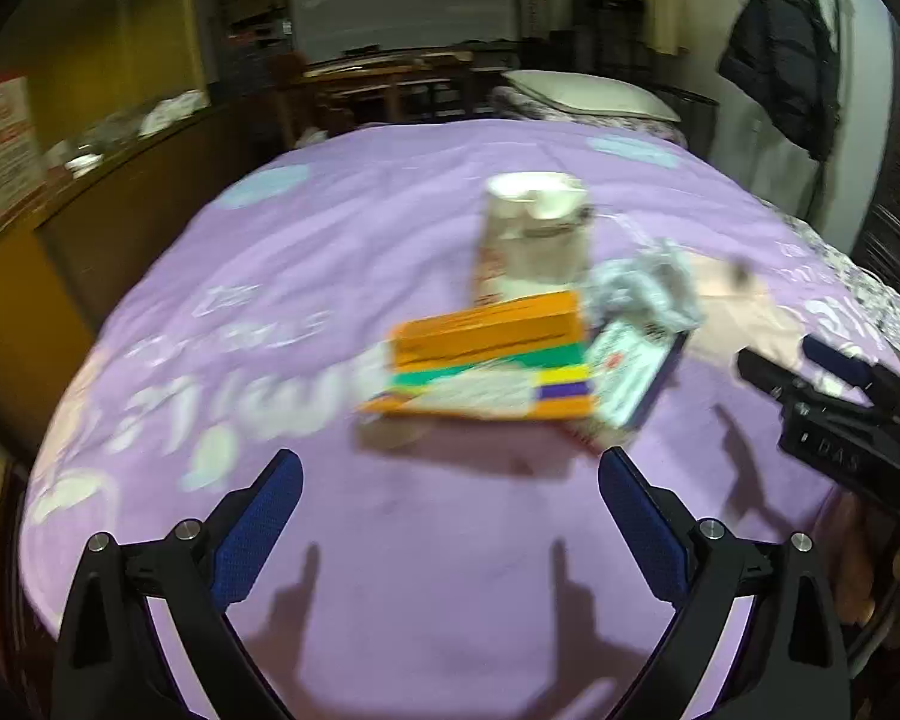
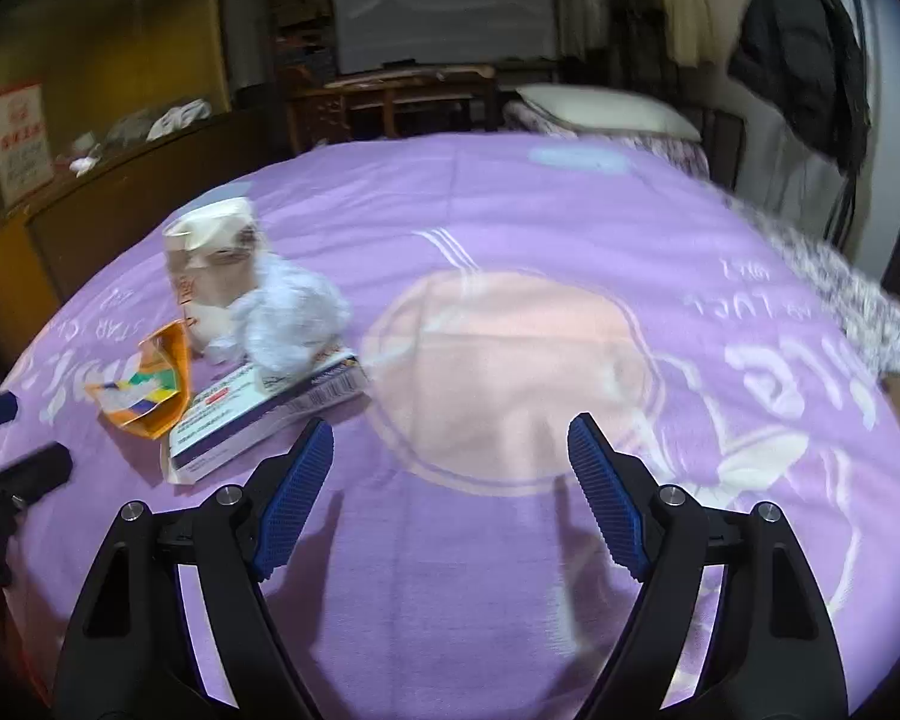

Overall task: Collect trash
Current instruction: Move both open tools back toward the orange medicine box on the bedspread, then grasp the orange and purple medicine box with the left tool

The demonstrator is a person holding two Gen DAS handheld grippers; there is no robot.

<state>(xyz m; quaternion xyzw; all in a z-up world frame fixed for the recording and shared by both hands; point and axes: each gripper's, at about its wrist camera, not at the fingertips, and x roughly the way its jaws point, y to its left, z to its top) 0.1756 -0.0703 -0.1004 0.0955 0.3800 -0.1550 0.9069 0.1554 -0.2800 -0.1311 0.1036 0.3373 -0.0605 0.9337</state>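
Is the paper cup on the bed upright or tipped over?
Upright. The paper cup stands on its base on the purple blanket, its rim facing up, crumpled and dented. A wad of crumpled white paper sits against it.

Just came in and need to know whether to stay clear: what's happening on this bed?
A person holds two grippers over a purple bedspread to collect trash. The left gripper and right gripper are both open and empty. Nothing is picked up yet: a paper cup, crumpled tissue, an orange box and a white-and-blue box lie clustered together.
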